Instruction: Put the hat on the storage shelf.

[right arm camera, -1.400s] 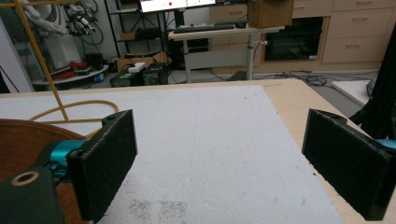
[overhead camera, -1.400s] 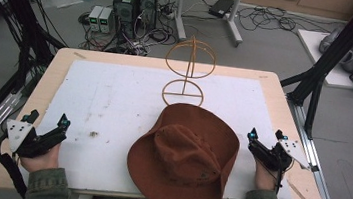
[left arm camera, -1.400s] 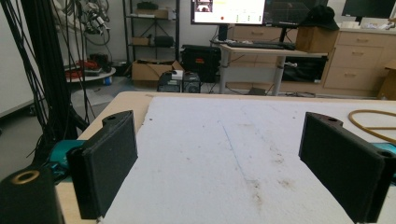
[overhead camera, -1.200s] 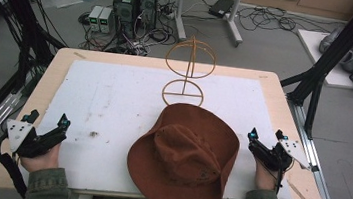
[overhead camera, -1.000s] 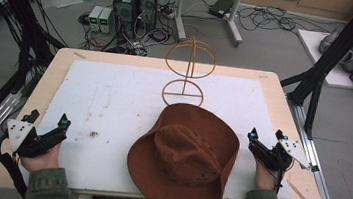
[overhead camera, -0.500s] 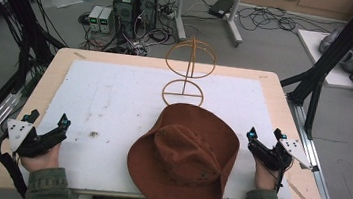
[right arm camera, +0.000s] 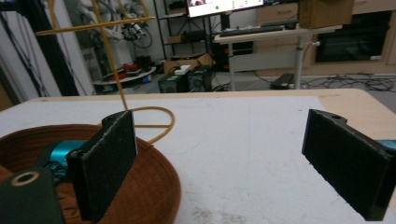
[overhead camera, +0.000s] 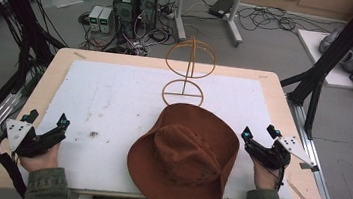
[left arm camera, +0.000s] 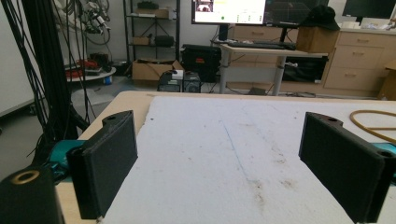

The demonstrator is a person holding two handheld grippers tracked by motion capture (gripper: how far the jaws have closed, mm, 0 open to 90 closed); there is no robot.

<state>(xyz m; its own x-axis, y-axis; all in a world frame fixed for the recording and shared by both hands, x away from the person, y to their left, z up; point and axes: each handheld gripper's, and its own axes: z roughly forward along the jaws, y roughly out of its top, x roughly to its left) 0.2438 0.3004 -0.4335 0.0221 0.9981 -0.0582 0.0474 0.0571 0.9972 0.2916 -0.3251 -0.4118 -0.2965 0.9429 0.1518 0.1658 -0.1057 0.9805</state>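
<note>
High view, hat [overhead camera: 183, 155] between spread tongs, nearer right tongs [overhead camera: 260, 134]

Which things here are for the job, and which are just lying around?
For the job:
- brown hat lying near the front of the table
- wire hat stand behind it
- left claw and right claw, both open

Just lying around:
- black boxes with cables on the floor
- screen at the back
</note>
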